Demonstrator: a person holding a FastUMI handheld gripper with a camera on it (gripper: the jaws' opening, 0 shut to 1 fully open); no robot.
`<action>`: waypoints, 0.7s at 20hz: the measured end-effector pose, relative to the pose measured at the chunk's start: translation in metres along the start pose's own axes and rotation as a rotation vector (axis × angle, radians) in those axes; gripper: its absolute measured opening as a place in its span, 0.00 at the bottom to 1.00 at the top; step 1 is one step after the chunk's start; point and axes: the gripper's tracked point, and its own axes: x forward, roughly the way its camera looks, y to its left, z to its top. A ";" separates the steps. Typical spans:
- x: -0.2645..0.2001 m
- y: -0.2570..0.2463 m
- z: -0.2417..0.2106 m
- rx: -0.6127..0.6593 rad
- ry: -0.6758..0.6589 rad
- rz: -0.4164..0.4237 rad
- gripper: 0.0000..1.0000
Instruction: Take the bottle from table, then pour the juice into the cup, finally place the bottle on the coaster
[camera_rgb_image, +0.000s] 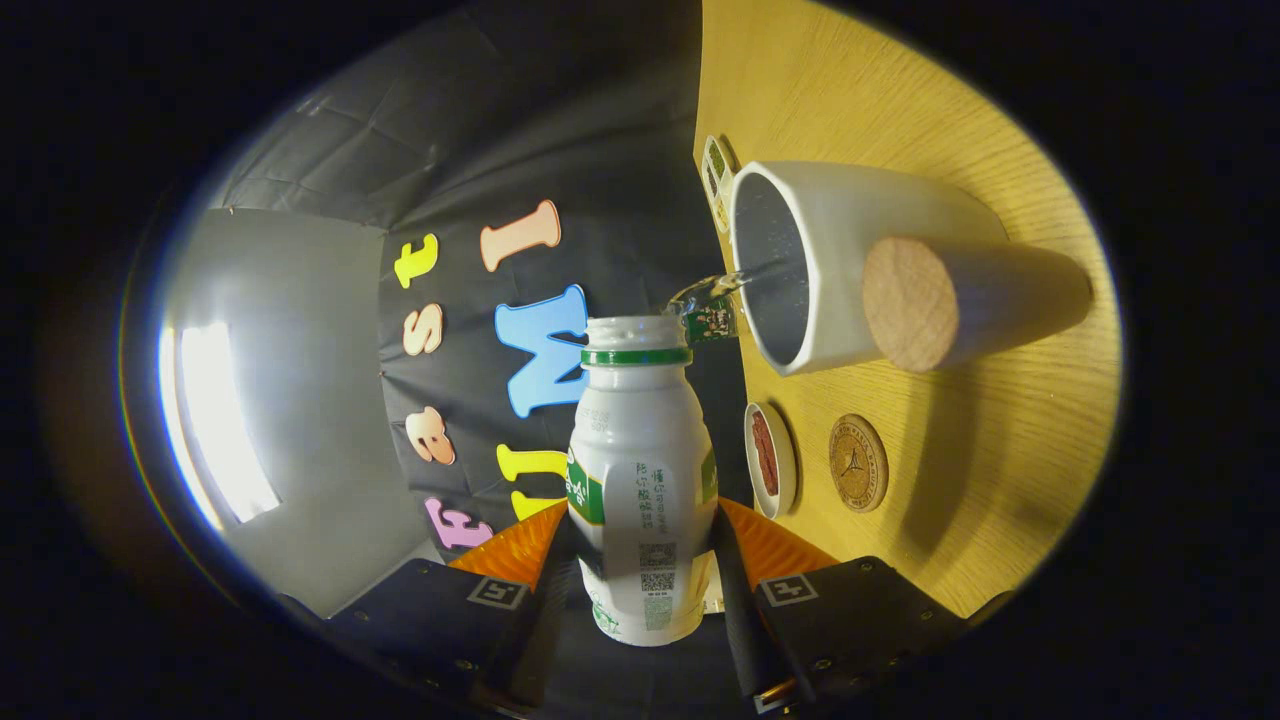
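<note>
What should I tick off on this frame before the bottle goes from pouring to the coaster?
1. Grip: the gripper holds the bottle with a finger on each side of its body. Ok.
2. Bottle open: no cap on the neck, green ring bare. Ok.
3. Pour: a clear stream runs from near the bottle's mouth into the cup. Ok.
4. Bottle emptied: its body is opaque. Cannot tell.
5. Coaster free: the round cork disc lies bare on the table, beside a small red-filled dish. Ok.
6. Spill: no wet patch visible on the wood near the cup. Ok.
</note>
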 end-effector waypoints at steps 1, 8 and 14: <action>0.000 0.000 0.000 0.001 0.001 0.000 0.69; 0.000 0.001 -0.001 0.011 0.002 0.002 0.69; -0.001 0.002 -0.001 0.022 0.002 0.012 0.69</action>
